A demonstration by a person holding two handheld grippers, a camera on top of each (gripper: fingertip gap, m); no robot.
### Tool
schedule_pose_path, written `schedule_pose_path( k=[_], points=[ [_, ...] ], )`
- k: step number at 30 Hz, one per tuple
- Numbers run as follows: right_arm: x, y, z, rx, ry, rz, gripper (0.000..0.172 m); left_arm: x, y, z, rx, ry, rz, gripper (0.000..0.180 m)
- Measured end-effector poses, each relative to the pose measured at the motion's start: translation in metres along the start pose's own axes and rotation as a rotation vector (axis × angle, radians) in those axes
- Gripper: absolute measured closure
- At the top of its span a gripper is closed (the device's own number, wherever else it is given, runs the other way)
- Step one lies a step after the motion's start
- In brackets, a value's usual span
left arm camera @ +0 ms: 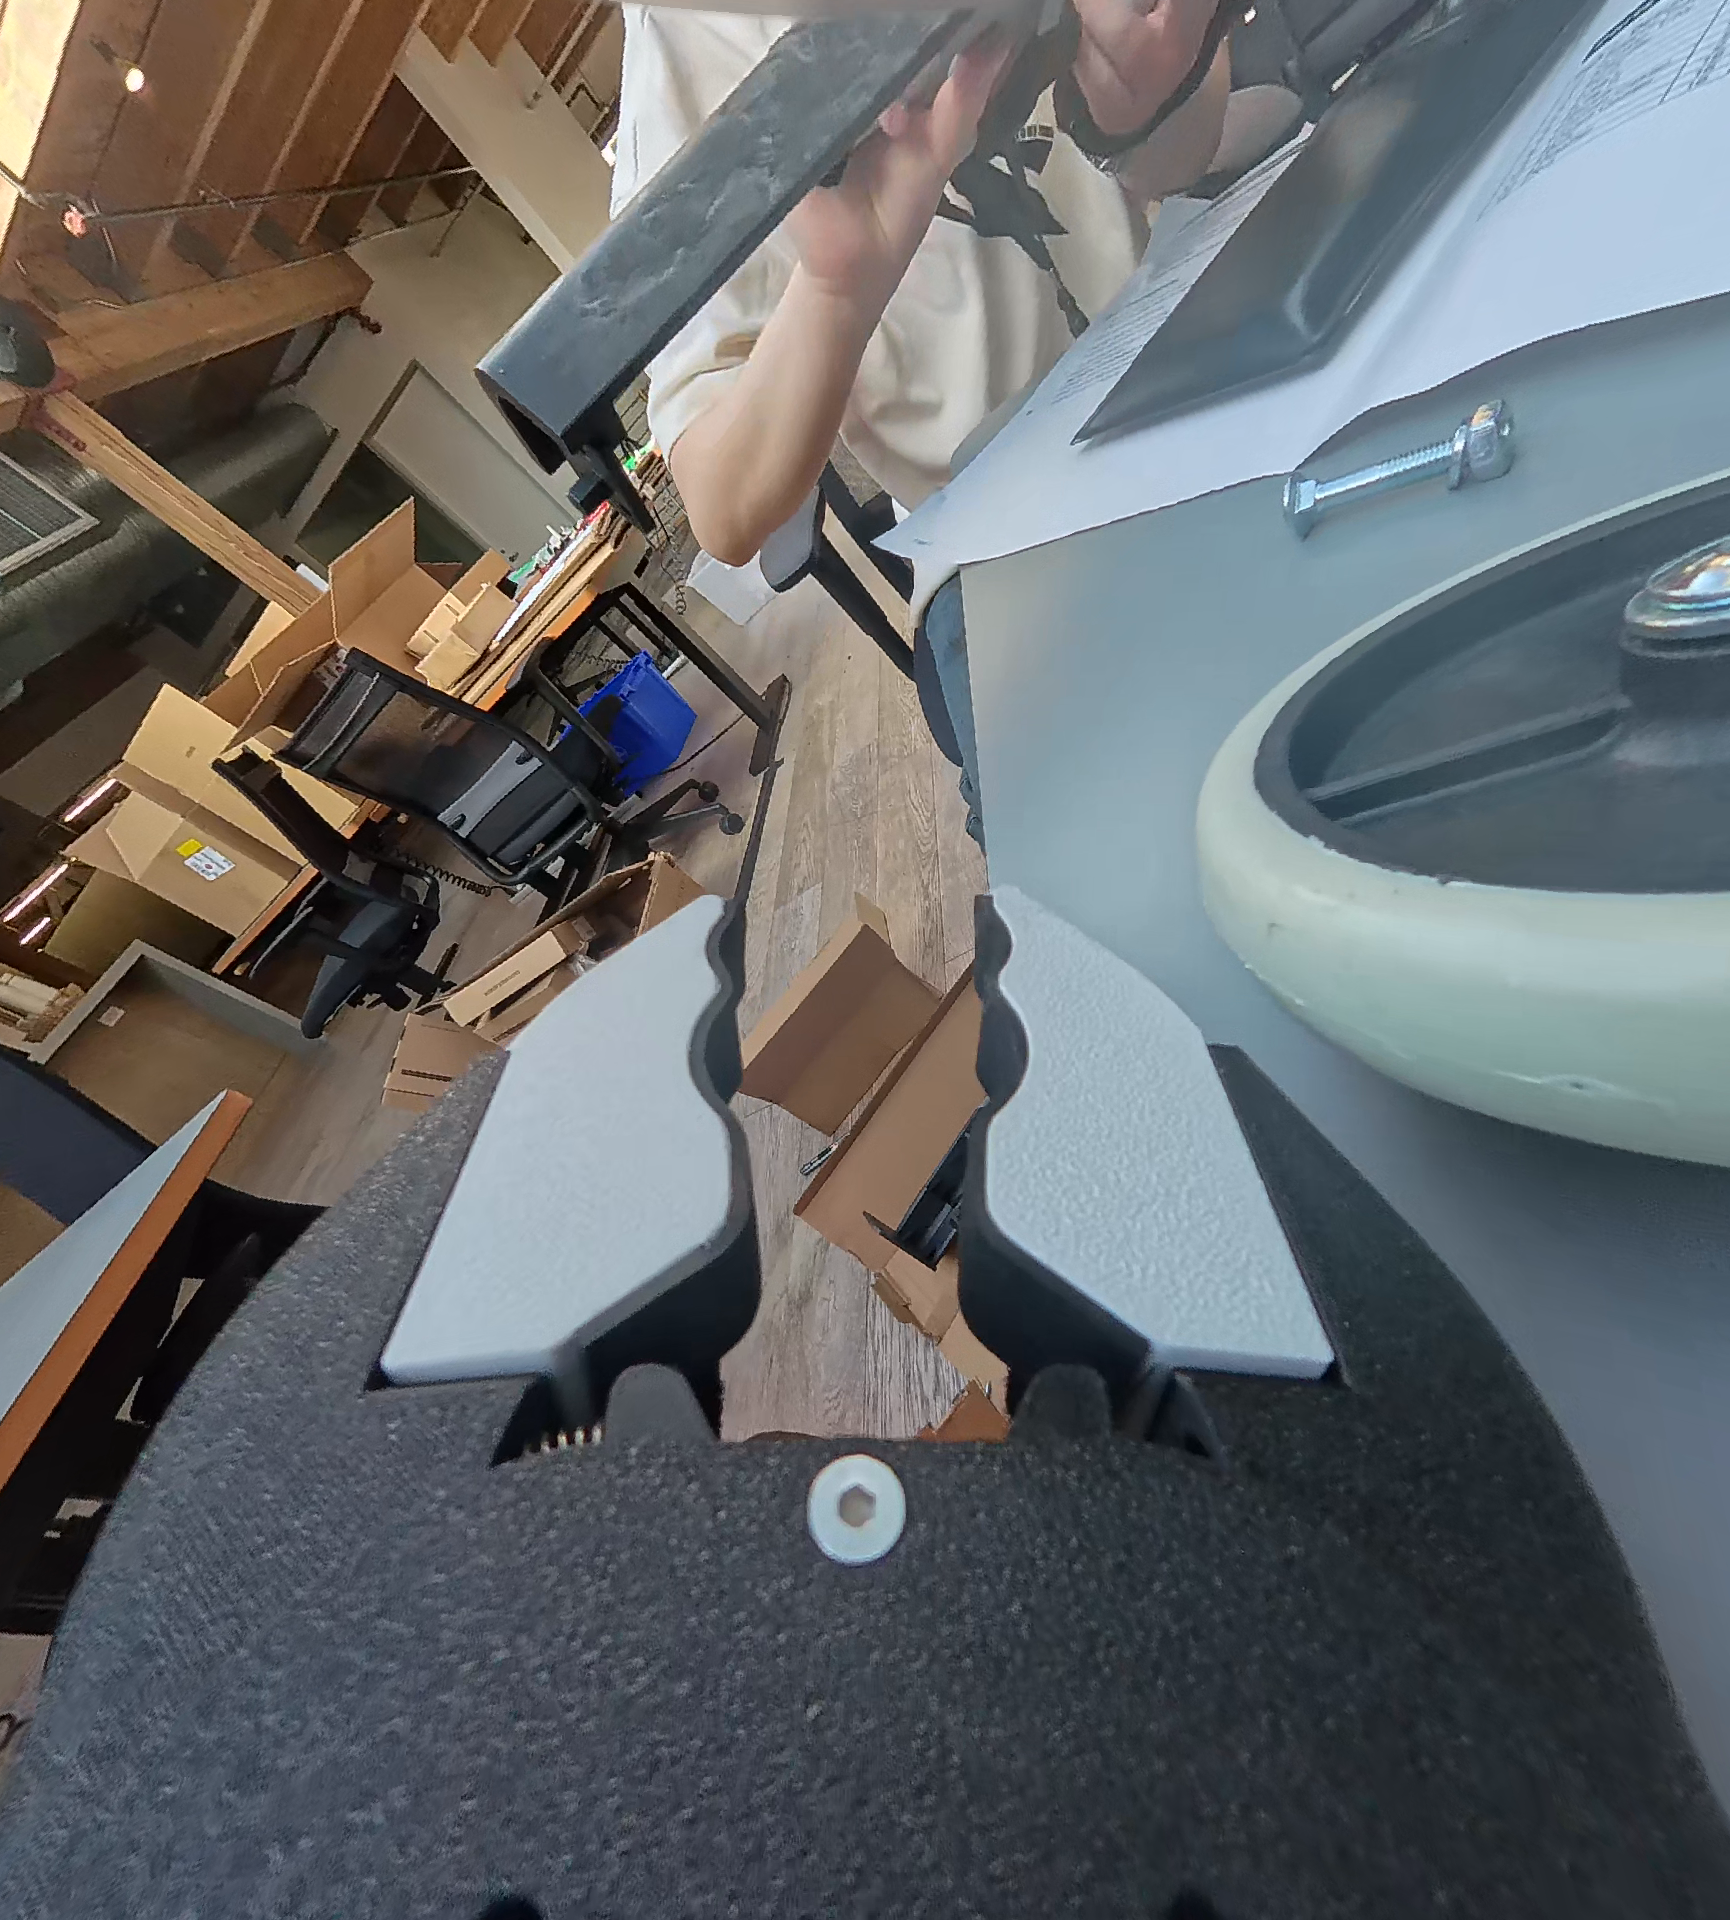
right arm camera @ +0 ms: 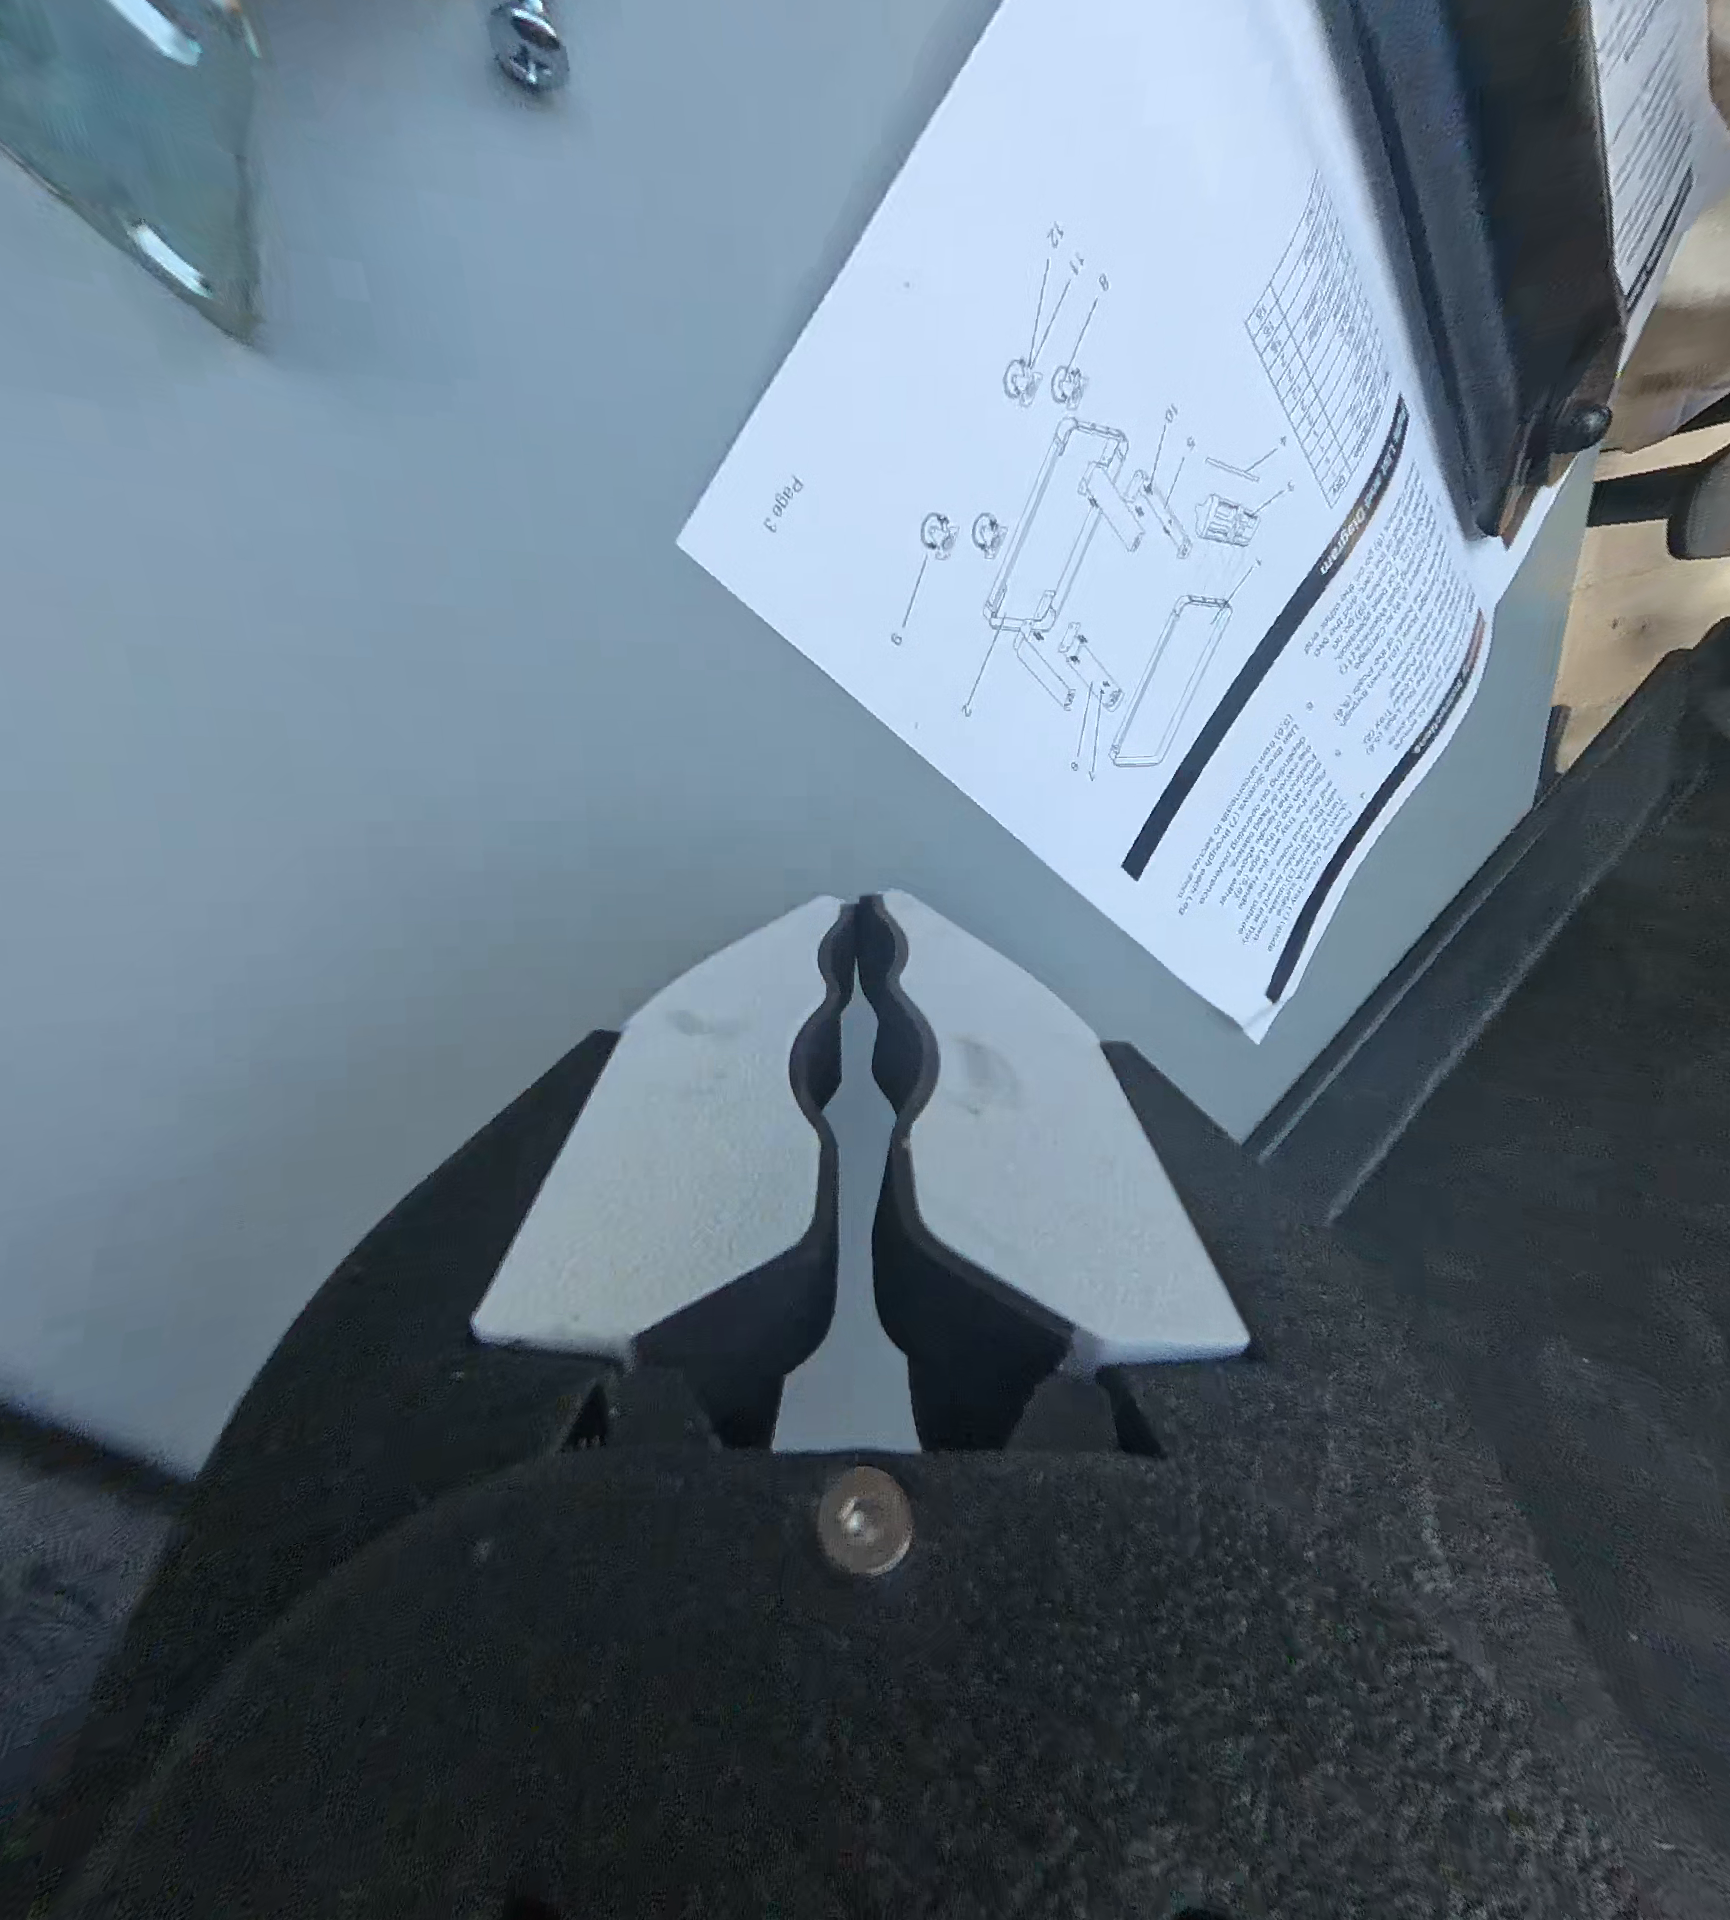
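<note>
— What is your left gripper point(left arm camera: 856, 925) doing?

— Your left gripper hangs past the near edge of the grey tabletop point(left arm camera: 1152, 748), its fingers parted with nothing between them; only wood floor and open brown cardboard boxes point(left arm camera: 840, 1018) show through the gap. Just to its right lies a large wheel with a pale cream tyre and black hub point(left arm camera: 1484, 977), flat on the table. Farther off rests a silver hex bolt with a nut on it point(left arm camera: 1401, 468), beside a white printed sheet.

— And your right gripper point(right arm camera: 858, 902)?

— Its tips are pressed together on nothing, over bare grey table. To its right lies a white instruction sheet with a parts diagram point(right arm camera: 1100, 540); at the far left, a shiny pan-head screw point(right arm camera: 528, 47) and a clear plastic bag point(right arm camera: 113, 135).
</note>
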State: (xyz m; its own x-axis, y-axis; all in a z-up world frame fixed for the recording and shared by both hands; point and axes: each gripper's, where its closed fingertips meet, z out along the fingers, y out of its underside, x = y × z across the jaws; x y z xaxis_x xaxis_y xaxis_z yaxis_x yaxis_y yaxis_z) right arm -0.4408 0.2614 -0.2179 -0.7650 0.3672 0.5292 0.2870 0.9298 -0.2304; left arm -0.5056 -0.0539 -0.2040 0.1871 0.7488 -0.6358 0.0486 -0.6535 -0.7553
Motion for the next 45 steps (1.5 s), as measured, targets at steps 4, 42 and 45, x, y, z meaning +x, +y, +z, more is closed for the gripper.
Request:
schedule_pose_path(
  k=[4,42,45],
  points=[
    [-0.013,-0.005,0.006,0.051,-0.015,0.075,0.172,-0.001,0.001,-0.001,-0.004,-0.011,0.004,0.138],
    [-0.036,0.007,0.001,0.144,-0.137,0.185,0.172,0.008,0.001,0.004,-0.021,0.01,0.071,0.138],
    [-0.036,0.006,0.001,0.147,-0.138,0.186,0.172,0.01,0.002,0.005,-0.025,0.031,0.05,0.137]
  ],
)
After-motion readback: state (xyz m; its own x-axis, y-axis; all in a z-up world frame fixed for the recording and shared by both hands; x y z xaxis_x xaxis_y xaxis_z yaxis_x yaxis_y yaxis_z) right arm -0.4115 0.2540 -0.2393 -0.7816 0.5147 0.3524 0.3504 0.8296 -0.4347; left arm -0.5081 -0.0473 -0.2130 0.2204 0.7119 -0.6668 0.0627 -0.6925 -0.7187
